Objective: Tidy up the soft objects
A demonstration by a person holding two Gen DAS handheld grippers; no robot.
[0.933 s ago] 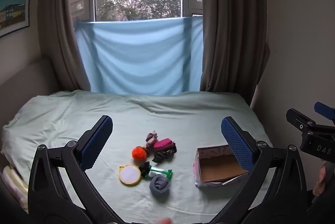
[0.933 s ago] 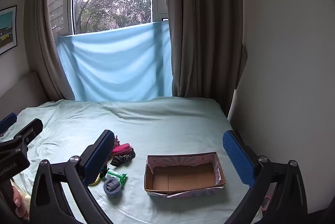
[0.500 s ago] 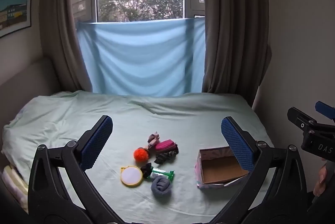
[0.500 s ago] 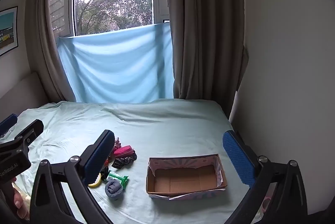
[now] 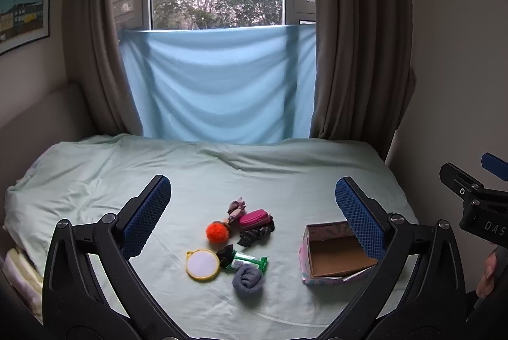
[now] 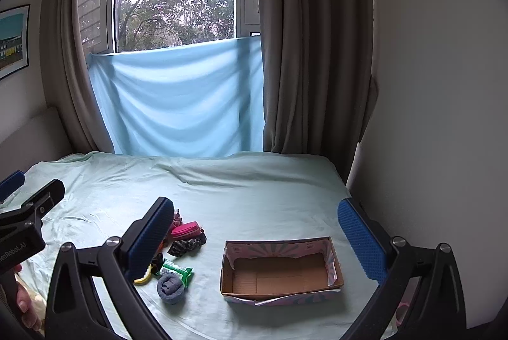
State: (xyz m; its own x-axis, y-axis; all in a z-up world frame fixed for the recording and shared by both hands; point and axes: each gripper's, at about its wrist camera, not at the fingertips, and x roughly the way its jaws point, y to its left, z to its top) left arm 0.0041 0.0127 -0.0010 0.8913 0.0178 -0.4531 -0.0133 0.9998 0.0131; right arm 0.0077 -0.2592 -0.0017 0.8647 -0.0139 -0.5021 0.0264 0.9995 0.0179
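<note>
A cluster of small items lies on the pale green bed: a rolled grey sock [image 5: 248, 279] [image 6: 171, 288], an orange pom-pom [image 5: 217, 232], a pink pouch [image 5: 254, 218] [image 6: 185, 229], a dark patterned cloth [image 5: 256, 235] [image 6: 187, 245], a twisted pink-grey cloth [image 5: 236, 207], a green packet [image 5: 249, 262] [image 6: 176, 270] and a round yellow-rimmed mirror [image 5: 202, 264]. An open, empty cardboard box [image 5: 336, 254] [image 6: 281, 271] sits to their right. My left gripper [image 5: 252, 219] is open above the cluster. My right gripper [image 6: 257, 240] is open above the box.
The bed [image 5: 127, 175] fills the room's width. A blue cloth [image 5: 219, 83] hangs under the window, with brown curtains [image 5: 358, 32] on both sides. A white wall [image 6: 438, 86] runs close along the right. Folded pale fabric [image 5: 19, 273] lies at the bed's left edge.
Both views have drifted slightly; the items sit a little to the right and higher than before. Both grippers stay open and empty. Nothing on the bed has moved.
</note>
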